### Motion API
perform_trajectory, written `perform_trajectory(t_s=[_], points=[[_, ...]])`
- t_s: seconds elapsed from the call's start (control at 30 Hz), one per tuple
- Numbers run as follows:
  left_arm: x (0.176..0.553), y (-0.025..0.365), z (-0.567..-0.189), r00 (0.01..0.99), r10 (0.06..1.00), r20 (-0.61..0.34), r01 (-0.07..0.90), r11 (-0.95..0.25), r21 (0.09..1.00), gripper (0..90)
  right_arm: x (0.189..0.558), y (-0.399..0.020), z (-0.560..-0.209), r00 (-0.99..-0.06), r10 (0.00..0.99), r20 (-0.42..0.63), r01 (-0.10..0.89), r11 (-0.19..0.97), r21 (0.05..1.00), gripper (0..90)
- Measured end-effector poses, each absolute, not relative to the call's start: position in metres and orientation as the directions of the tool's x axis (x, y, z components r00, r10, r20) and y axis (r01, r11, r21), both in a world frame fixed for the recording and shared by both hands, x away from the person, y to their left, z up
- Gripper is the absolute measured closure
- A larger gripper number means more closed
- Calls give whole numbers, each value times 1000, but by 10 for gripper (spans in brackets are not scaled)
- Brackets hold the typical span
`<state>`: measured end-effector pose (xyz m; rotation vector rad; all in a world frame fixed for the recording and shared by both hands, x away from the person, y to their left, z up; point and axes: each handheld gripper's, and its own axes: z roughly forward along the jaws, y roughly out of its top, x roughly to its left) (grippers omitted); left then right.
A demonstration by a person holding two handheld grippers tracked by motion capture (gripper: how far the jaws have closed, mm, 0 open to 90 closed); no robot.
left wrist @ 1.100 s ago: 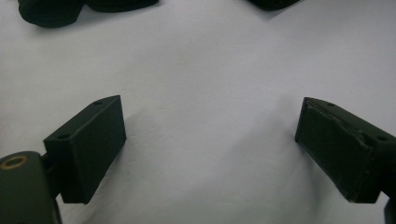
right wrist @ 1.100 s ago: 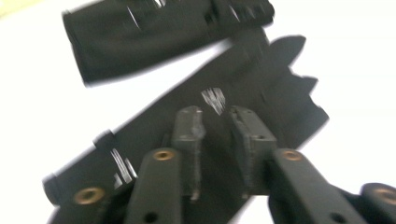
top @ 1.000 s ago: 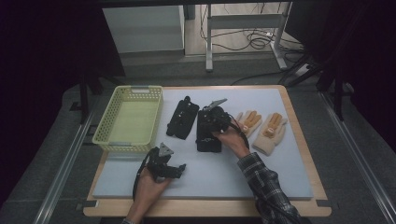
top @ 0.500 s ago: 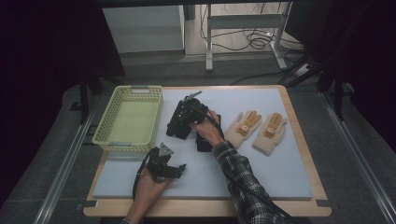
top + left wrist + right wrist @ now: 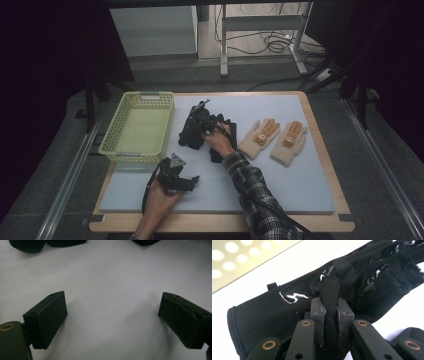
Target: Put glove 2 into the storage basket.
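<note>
The right gripper [image 5: 329, 315], jaws having just closed, pinches a fold of the black glove [image 5: 287, 312] for lifting toward the basket [image 5: 137, 127]; the left gripper [image 5: 112, 322] rests released near the bench's front edge.

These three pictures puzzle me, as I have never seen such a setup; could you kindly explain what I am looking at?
A person sits at a table holding a hand-held two-jaw gripper in each hand. The high view looks down from above; the other two pictures come from cameras riding on the grippers, looking along their jaws. On the pale mat lie a yellow basket, two black gloves and a pair of tan gloves. The right gripper has just been closing and pinches a fold of one black glove between its pads. The second black glove lies beside that hand. The left gripper rests open over bare mat, holding nothing.
</note>
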<state>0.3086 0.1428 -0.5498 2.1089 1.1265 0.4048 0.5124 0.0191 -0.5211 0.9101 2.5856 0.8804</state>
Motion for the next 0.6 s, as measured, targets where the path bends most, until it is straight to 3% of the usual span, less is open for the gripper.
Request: perform_trajectory(t_s=[0.6], points=[[309,143,-550,573,818,-50,598,-376,708,84,458,-20,-444,-831,554,-45,336,566,753,782]])
